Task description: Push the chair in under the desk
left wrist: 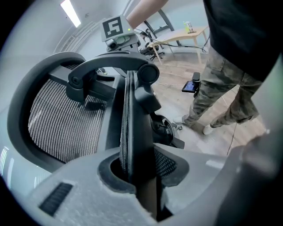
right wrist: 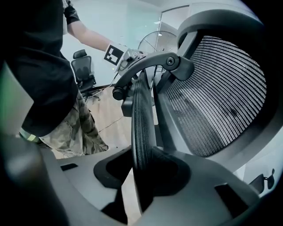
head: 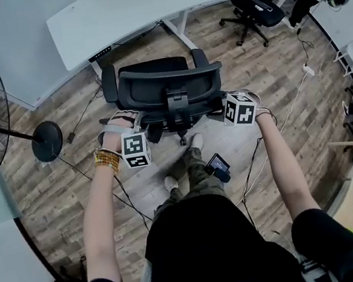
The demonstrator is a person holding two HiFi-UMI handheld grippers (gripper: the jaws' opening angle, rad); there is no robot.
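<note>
Before the desk, 2 grippers clamp the chair.

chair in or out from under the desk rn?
Out. In the head view the chair stands wholly in front of the desk, with a strip of floor showing between them.

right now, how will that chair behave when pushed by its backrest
The chair should roll readily on the wood floor. Its mesh backrest, clamped by the left gripper and right gripper, may flex slightly. An uneven push would likely swivel it.
</note>
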